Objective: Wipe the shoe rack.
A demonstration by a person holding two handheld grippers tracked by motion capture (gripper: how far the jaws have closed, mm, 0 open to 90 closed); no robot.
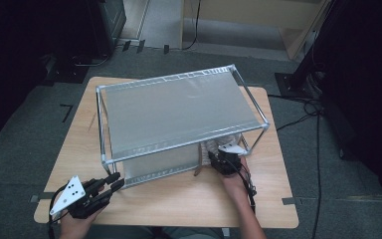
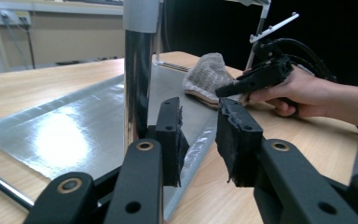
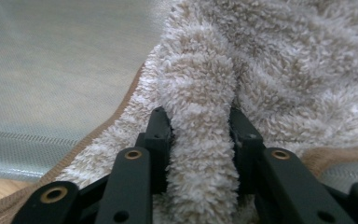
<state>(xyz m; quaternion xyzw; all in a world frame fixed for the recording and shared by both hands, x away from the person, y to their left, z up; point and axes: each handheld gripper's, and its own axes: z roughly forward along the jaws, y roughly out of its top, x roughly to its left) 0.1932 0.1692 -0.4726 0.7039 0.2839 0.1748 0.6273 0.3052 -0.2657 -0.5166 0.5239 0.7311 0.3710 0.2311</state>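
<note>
A fluffy beige slipper (image 3: 270, 70) with brown trim lies on the lower silver shelf (image 3: 51, 70) of a metal rack (image 1: 179, 104), at its front right end. My right gripper (image 3: 199, 130) is shut on a raised fold of the slipper's pile, pads pressed into both sides. From above, that gripper (image 1: 218, 155) reaches under the top shelf to the slipper (image 1: 214, 146). My left gripper (image 2: 199, 135) stands open with nothing between its pads, just in front of the rack's front left post (image 2: 139, 74). It also looks across at the slipper (image 2: 207, 74) and the right gripper (image 2: 223, 91).
The two-shelf rack takes up most of the wooden table (image 1: 189, 199). A strip of bare table runs along the front edge between my hands. Cables (image 1: 308, 107) trail over the grey floor to the right.
</note>
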